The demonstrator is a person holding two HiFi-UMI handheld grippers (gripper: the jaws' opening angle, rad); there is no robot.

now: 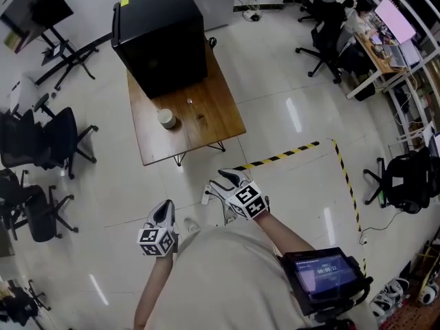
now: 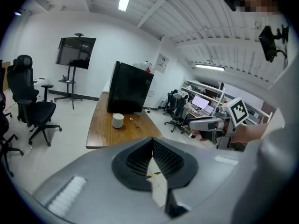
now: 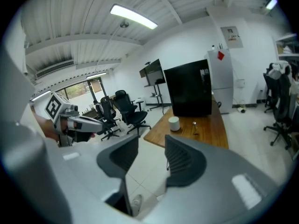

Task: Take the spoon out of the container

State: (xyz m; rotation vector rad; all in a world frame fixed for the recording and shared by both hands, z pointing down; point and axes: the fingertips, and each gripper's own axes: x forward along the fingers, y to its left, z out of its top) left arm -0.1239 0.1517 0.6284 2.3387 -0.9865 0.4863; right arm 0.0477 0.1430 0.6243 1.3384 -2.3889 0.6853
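The spoon (image 1: 190,102) is already out of the container (image 1: 166,118). It lies flat on the bare wood of the desk (image 1: 213,126), just beside the container at about its 2 o'clock in the head view, and the two do not touch. It is a small, slim metal spoon; its bowl catches the light as a bright dot, and its thin handle looks darker against the wood. In the right gripper view the spoon (image 3: 195,126) lies at the container's (image 3: 174,123) 3 o'clock, bowl end away from the camera. The container is a short, white, round pot standing upright. A big black cabinet (image 1: 159,36) fills the desk's 12 o'clock end.

Both tools are well short of the desk, held low over the tiled floor near the person's body. The left hand-held gripper (image 1: 165,206) has its jaws together at the tips with nothing between them – its own view shows the ribbed pads (image 2: 166,155) meeting in a narrow V. The right hand-held gripper (image 1: 221,183) stands at 1 o'clock from the left one. Its jaws are apart and empty, and only floor shows through the gap (image 3: 152,143). A yellow-and-black tape line (image 1: 282,156) runs across the floor at 3 o'clock from the desk.
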